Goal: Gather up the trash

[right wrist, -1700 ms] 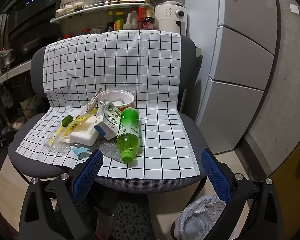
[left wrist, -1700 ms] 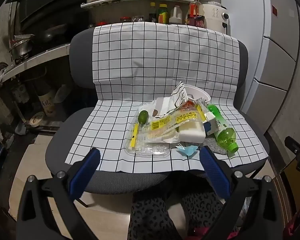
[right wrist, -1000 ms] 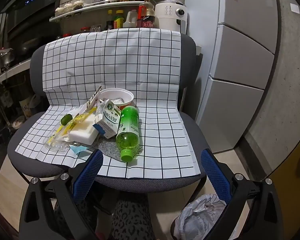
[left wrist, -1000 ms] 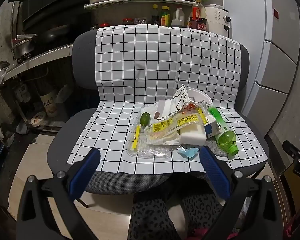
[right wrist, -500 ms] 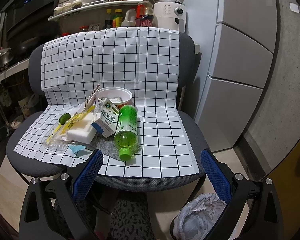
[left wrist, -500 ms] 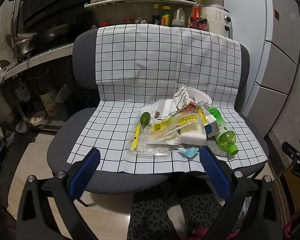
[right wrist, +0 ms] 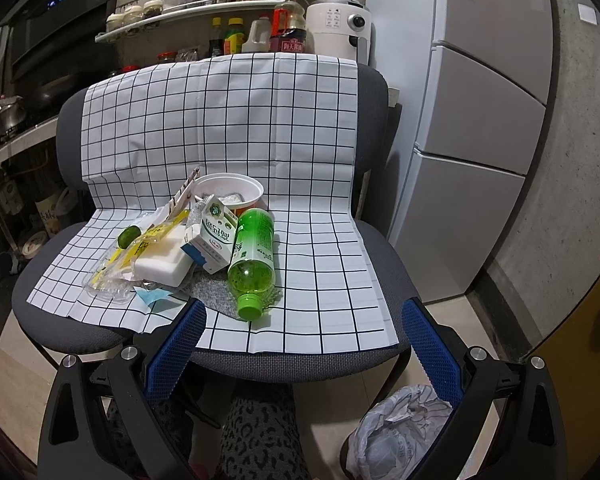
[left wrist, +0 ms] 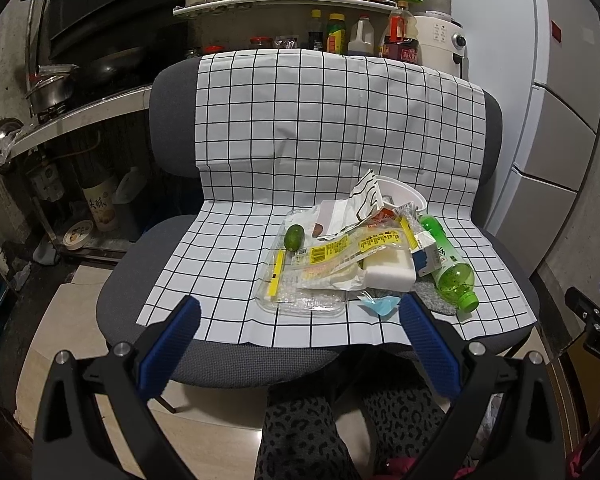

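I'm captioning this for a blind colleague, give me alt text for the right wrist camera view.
A pile of trash sits on a grid-patterned cloth draped over a grey chair: a green bottle lying on its side, a milk carton, a white bowl and wrappers. The open right gripper hovers in front, above a lined trash bin on the floor.

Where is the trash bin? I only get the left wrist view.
Observer: On the floor in front of the chair, there is a bin lined with a white bag, low between the right gripper's fingers.
Operator: Is that gripper holding anything?
Observer: No, it is open and empty, just short of the green bottle.
Operator: What's inside the bowl?
Observer: The bowl holds crumpled pale scraps; I can't tell more.
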